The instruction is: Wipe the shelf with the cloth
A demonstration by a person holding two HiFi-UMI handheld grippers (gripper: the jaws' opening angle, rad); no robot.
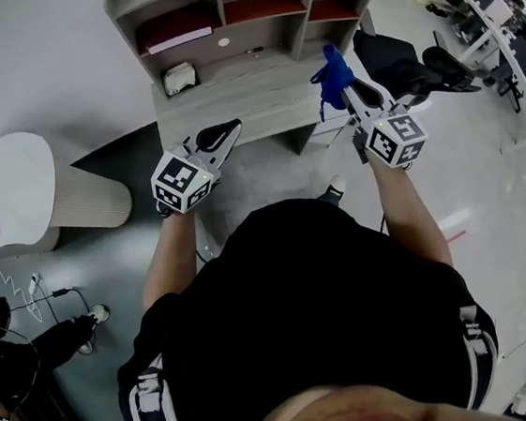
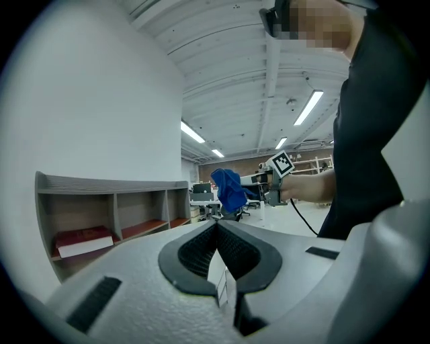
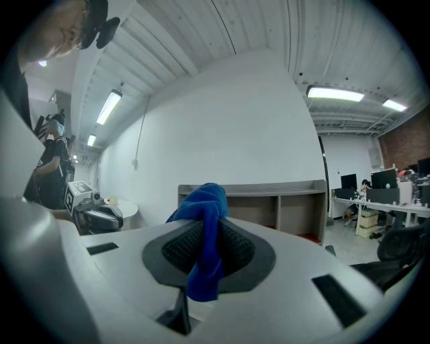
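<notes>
Head view. A: R gripper (image 1: 341,84), jaw state?
B: Clenched on blue cloth (image 1: 331,74). Cloth bunched at the tips, seen over the right end of the shelf (image 1: 259,97) board.
A: Confirmed in right gripper view?
B: Yes. Cloth (image 3: 205,228) pinched between the pads, one end hanging down, shelf (image 3: 255,191) behind.
A: L gripper (image 1: 229,131)?
B: Jaws pressed together, nothing between (left gripper view). Tips near the board's front edge.
A: Other items?
B: White object (image 1: 179,77) on the board, left part; red items (image 1: 263,7) in upper compartments.
</notes>
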